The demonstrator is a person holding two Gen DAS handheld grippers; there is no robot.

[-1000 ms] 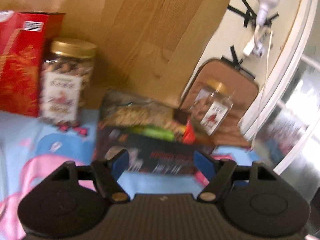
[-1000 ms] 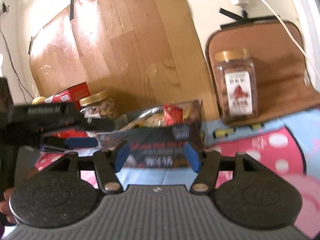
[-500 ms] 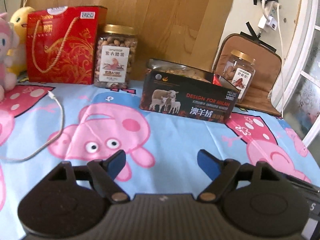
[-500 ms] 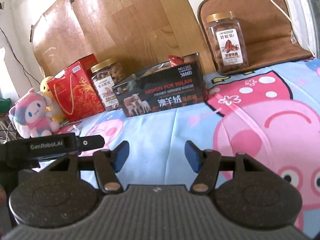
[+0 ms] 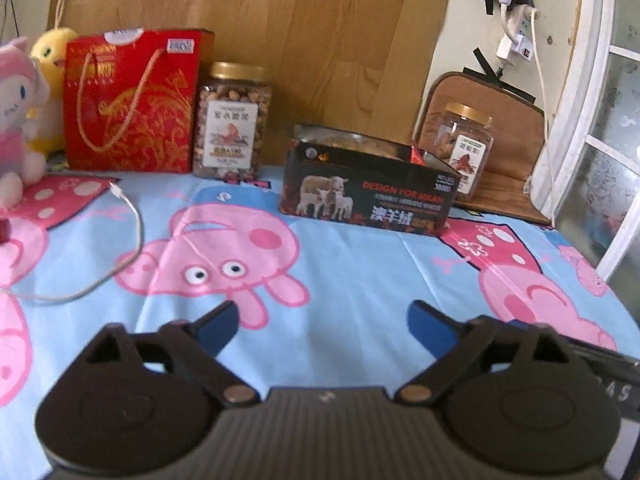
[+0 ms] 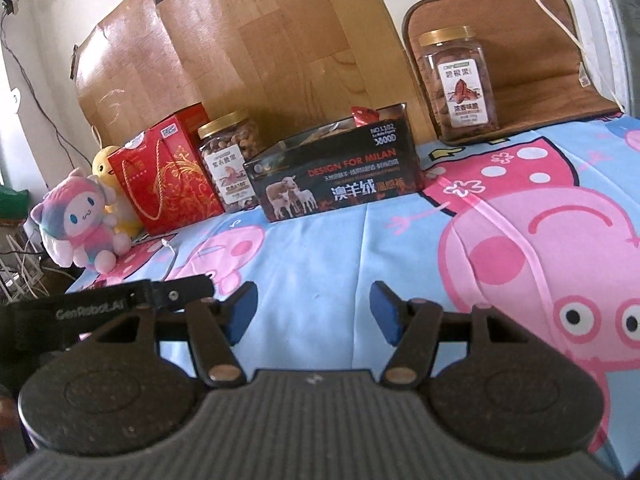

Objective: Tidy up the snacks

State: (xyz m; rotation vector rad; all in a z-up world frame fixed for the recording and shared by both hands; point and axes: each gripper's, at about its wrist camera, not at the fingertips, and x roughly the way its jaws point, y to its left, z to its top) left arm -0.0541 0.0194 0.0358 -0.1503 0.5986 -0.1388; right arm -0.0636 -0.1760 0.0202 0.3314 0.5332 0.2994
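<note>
A black open box [image 5: 368, 192] [image 6: 340, 172] with sheep pictures holds snack packets and stands at the back of the cartoon-pig cloth. A gold-lidded nut jar [image 5: 231, 122] [image 6: 230, 160] stands left of it beside a red gift bag [image 5: 130, 102] [image 6: 164, 172]. A second nut jar [image 5: 464, 146] [image 6: 458, 84] stands on a brown mat to the right. My left gripper [image 5: 322, 322] hovers well in front of the box, its jaws opening with nothing between them. My right gripper [image 6: 312, 310] is open and empty, also well short of the box.
Plush toys [image 5: 16, 120] [image 6: 78, 220] sit at the far left. A white cable [image 5: 120, 248] lies on the cloth [image 5: 360, 280]. A wooden board [image 5: 280, 40] leans behind the snacks. A window frame [image 5: 580, 120] and wall plugs [image 5: 516, 36] are on the right.
Both grippers have pulled back from the black box, which now stands far ahead on the cloth. The left jaws have spread wider. The right jaws look the same.
</note>
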